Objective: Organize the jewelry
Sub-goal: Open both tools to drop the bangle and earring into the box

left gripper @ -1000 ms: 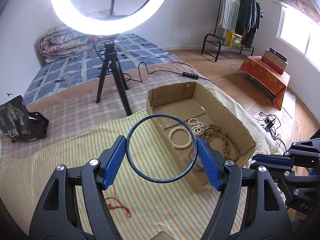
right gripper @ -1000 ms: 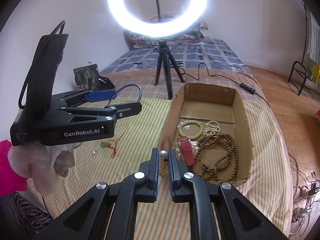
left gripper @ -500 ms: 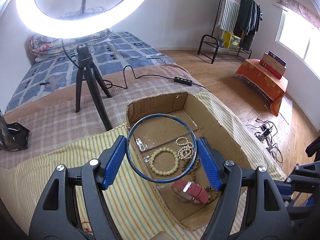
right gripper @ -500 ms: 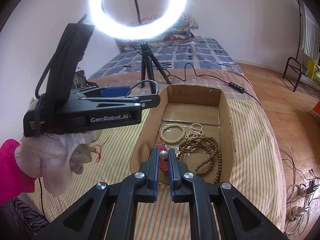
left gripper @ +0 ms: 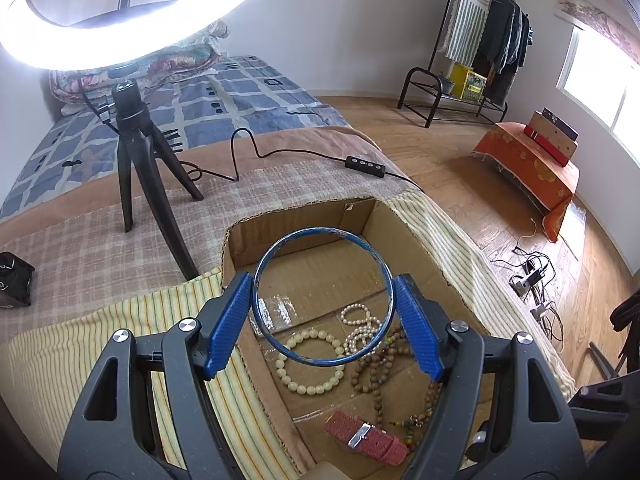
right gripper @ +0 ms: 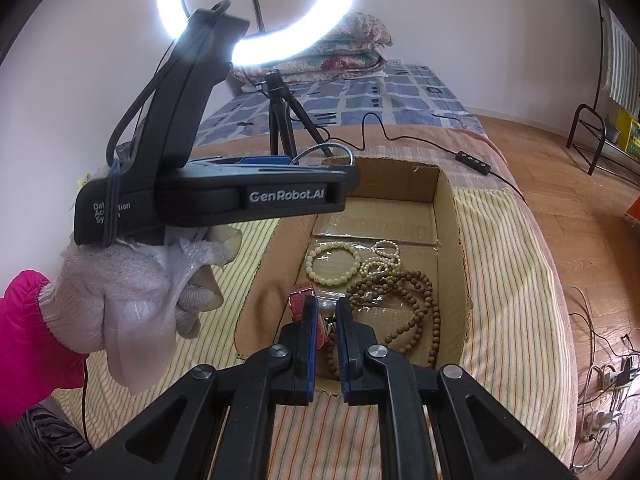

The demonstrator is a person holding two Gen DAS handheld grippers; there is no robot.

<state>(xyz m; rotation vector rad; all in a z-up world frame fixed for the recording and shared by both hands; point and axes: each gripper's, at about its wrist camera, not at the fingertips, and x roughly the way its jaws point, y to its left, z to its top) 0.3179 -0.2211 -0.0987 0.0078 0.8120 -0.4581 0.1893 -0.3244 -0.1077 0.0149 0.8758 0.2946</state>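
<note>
My left gripper (left gripper: 323, 320) is shut on a thin blue bangle (left gripper: 280, 252) and holds it above the open cardboard box (left gripper: 416, 240). In the box lie a cream bead bracelet (left gripper: 310, 364), a pearl bracelet (left gripper: 362, 326), a brown wooden bead necklace (left gripper: 380, 376) and a red watch strap (left gripper: 366, 438). In the right wrist view the box (right gripper: 450, 220) sits ahead, and the left gripper (right gripper: 320, 176) hangs over its near left corner with the bangle (right gripper: 340, 148) poking out. My right gripper (right gripper: 327, 316) has its jaws slightly apart above the box's near end; the small pearl bead is no longer between them.
A ring light on a black tripod (left gripper: 136, 168) stands on the bed behind the box, its cable and switch (left gripper: 365, 166) trailing right. A black bag (left gripper: 12, 284) lies at the far left. The bed's right edge drops to a wooden floor (left gripper: 480, 184) with cables.
My left gripper has carried the bangle forward and right, over the box. My right gripper has moved over the box's near end, parted its jaws a little, and the pearl bead is gone from them.
</note>
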